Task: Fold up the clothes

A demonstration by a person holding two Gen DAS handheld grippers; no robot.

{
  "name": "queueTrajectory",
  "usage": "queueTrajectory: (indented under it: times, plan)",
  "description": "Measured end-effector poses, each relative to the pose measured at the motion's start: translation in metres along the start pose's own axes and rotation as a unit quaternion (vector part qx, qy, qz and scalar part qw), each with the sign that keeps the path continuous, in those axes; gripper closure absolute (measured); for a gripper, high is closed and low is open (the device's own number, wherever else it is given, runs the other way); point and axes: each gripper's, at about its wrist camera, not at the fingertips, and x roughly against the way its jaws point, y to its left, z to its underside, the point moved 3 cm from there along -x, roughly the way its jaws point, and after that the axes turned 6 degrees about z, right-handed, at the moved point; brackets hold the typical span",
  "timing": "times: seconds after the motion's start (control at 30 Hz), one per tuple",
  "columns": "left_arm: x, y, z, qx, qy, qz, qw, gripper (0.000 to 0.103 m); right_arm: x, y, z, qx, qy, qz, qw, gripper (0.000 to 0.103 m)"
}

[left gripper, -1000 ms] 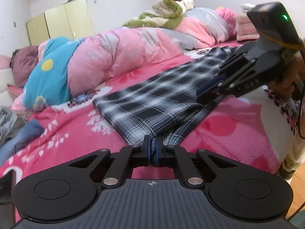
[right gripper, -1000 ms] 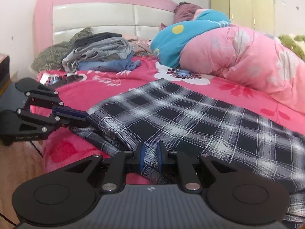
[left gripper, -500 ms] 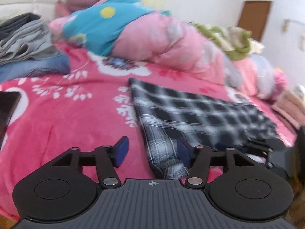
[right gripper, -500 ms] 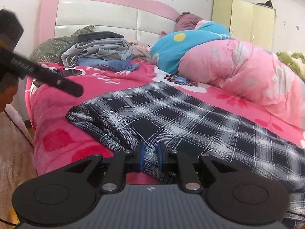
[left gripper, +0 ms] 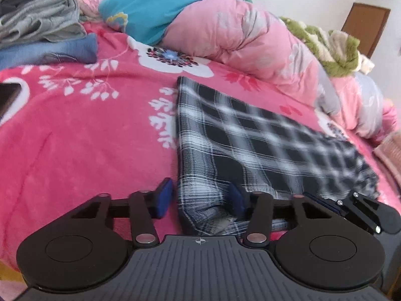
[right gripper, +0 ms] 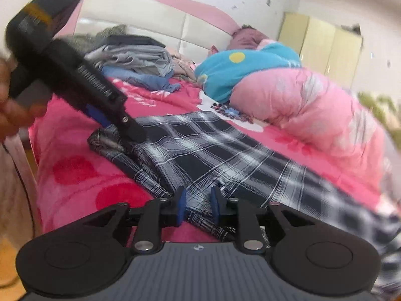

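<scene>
A black-and-white plaid garment (left gripper: 263,138) lies folded lengthwise on the pink floral bedspread (left gripper: 75,138); it also shows in the right wrist view (right gripper: 225,158). My left gripper (left gripper: 200,198) is open, its jaws astride the garment's near corner; it also shows in the right wrist view (right gripper: 112,118), over the cloth's far end. My right gripper (right gripper: 196,207) is partly open with a fold of the garment's edge lying between its jaws. Its fingers (left gripper: 356,203) show at the right of the left wrist view.
A rolled pink quilt (left gripper: 238,37) with a blue blanket (left gripper: 155,2) lies along the far side. A pile of grey and blue clothes (left gripper: 42,32) sits near the headboard (right gripper: 140,20). The bed's near edge drops to a wooden floor (right gripper: 10,263).
My left gripper has let go, opened, and swung round to the garment's other end. My right gripper's jaws have parted from shut on the cloth edge.
</scene>
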Motion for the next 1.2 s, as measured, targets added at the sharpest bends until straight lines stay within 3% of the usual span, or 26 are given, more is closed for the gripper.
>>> queueTrajectory:
  times: [0.17,0.23,0.37,0.5,0.7,0.77,1.0,1.2]
  plan:
    - [-0.002,0.001,-0.003,0.005,0.006,0.010,0.9999,0.062,0.020,0.012,-0.014,0.001,-0.036,-0.003,0.999,0.057]
    - [-0.001,0.002,-0.005,0.009,0.008,0.014,0.9998,0.062,0.023,0.017,-0.017,0.013,-0.045,-0.015,0.999,0.037]
    - [-0.001,0.005,-0.006,0.020,0.010,0.024,0.9995,0.062,0.021,0.028,-0.018,0.050,-0.037,-0.040,0.997,0.030]
    - [-0.001,0.007,-0.008,0.032,0.014,0.037,0.9987,0.062,0.010,0.042,-0.016,0.103,-0.026,-0.028,0.994,0.026]
    - [0.001,0.010,-0.013,0.048,0.017,0.056,0.9972,0.062,-0.010,0.050,-0.022,0.124,-0.018,-0.014,0.992,0.025]
    - [0.003,0.011,-0.016,0.054,0.014,0.065,0.9963,0.061,-0.014,0.051,-0.024,0.127,-0.017,-0.010,0.992,0.026]
    - [0.011,0.027,-0.031,0.099,-0.010,0.102,0.9898,0.054,-0.016,0.058,-0.021,0.137,-0.022,0.001,0.990,0.048]
    - [-0.006,0.044,-0.052,0.128,-0.014,0.094,0.9871,0.048,-0.018,0.064,-0.017,0.147,-0.025,0.012,0.989,0.076]
